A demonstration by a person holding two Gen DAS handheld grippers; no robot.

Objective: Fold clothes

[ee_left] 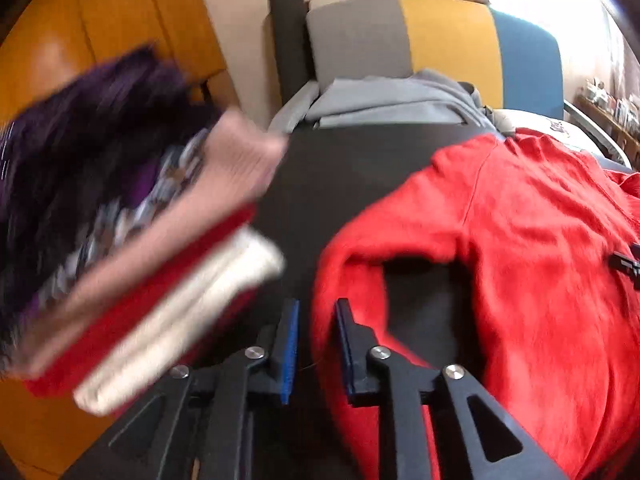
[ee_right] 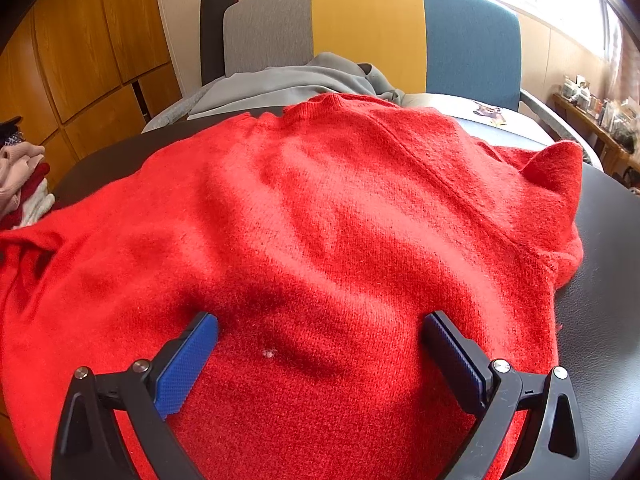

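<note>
the red knit sweater (ee_right: 320, 220) lies spread on the dark worktop (ee_right: 600, 280) in front of you, collar at the far edge, body mostly flat with soft ripples across it. its sleeve on the right side of the right wrist view is bunched into a peak near the worktop's edge, and the sleeve on the other side curls in a loop, as the left wrist view shows. i see no fold made in it yet, so this garment looks to be at its start: sleeves to bring in, then the body to double over.

your right gripper (ee_right: 320, 344) hovers over the lower body of the sweater with its jaws wide, nothing pinched between them. your left gripper (ee_left: 316, 344) sits at the looped sleeve with its jaws narrow; a sliver of red shows in the gap, but the blue pads do not appear to press on cloth, so i judge it empty.

to the left stands a stack of folded clothes (ee_left: 132, 240), blurred in the left view: pink, red, cream and purple pieces, so part of the job looks done. behind the worktop a grey garment (ee_right: 280, 84) lies rumpled on the striped sofa (ee_right: 368, 28), apparently waiting its turn.
</note>
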